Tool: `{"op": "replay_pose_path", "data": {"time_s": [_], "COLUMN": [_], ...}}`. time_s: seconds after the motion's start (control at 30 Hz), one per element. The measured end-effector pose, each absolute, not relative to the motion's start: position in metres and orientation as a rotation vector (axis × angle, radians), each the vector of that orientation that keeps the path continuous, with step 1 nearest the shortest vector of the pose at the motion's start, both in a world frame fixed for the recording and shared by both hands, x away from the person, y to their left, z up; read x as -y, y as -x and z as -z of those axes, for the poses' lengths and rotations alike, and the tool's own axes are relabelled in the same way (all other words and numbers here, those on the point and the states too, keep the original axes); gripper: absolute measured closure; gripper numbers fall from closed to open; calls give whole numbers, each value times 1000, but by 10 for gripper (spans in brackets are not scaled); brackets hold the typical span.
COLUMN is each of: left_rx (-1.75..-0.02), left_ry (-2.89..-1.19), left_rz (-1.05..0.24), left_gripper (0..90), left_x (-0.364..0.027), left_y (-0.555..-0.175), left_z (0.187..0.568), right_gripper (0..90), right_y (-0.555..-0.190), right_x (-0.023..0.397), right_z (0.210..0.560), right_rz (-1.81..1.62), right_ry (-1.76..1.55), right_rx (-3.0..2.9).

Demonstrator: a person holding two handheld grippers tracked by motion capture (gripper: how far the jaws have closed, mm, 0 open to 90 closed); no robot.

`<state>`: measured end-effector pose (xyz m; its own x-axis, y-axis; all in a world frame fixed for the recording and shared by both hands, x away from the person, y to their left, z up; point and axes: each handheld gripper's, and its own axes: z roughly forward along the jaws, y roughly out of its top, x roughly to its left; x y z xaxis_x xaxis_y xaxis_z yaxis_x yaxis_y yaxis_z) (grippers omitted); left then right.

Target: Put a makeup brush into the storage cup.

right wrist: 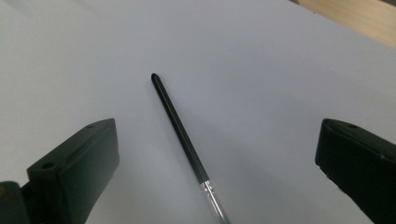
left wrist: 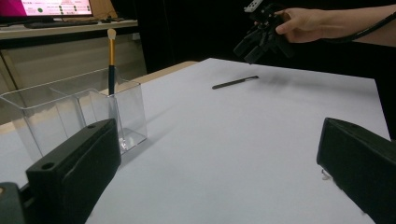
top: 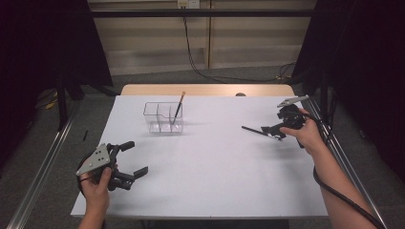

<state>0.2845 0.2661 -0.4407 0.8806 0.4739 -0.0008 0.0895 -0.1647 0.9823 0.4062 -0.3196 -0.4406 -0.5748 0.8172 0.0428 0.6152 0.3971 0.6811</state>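
Observation:
A thin black brush [top: 258,131] [left wrist: 234,82] [right wrist: 180,128] with a silver ferrule lies flat on the white table top at the right. My right gripper [top: 273,132] [right wrist: 215,172] hovers just over its ferrule end, jaws wide apart on either side of it and not touching it. A clear plastic organizer [top: 163,117] [left wrist: 70,116] stands at the back centre-left, and an orange-handled brush [top: 178,107] [left wrist: 111,60] stands upright in it. My left gripper [top: 133,160] [left wrist: 215,182] rests open near the front left, nothing between its jaws.
The white table top [top: 210,162] spreads between the two grippers, with a wooden strip [top: 205,89] along its far edge. Metal rails run along both sides of the table. Cables hang from the back wall.

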Motion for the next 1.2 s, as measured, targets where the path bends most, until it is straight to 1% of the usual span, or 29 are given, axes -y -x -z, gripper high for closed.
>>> {"op": "replay_pose_path", "data": {"time_s": [0.43, 0.53, 0.6, 0.63, 0.73, 0.8, 0.9, 1.1, 1.2], "left_rx": [-438, -434, -435, -435, -434, -432, -433, -433, -434], "left_ry": [-1716, -1726, -1723, -1723, -1726, -1727, -1724, -1725, -1722], "left_rz": [-356, -359, -355, -355, -359, -357, -354, -349, -350], "left_gripper": [0, 0, 0, 0, 0, 0, 0, 0, 0], "left_x": [-267, -267, -267, -267, -267, -267, -267, -266, -266], "left_y": [-284, -284, -284, -284, -284, -284, -285, -285, -285], "left_z": [440, 440, 440, 440, 440, 440, 441, 441, 441], "right_gripper": [1, 28, 77, 77, 159, 191, 264, 343, 358], "right_y": [-419, -421, -421, -421, -423, -424, -425, -426, -427], "right_x": [307, 305, 302, 302, 299, 299, 299, 299, 297], "right_z": [443, 446, 447, 447, 448, 448, 448, 451, 451], "right_rz": [-647, -615, -569, -569, -470, -422, -407, -385, -393], "right_ry": [-1277, -1274, -1265, -1265, -1228, -1210, -1201, -1161, -1152], "right_rx": [-2544, -2586, -2600, -2600, -2647, -2671, -2685, -2727, -2727]}}
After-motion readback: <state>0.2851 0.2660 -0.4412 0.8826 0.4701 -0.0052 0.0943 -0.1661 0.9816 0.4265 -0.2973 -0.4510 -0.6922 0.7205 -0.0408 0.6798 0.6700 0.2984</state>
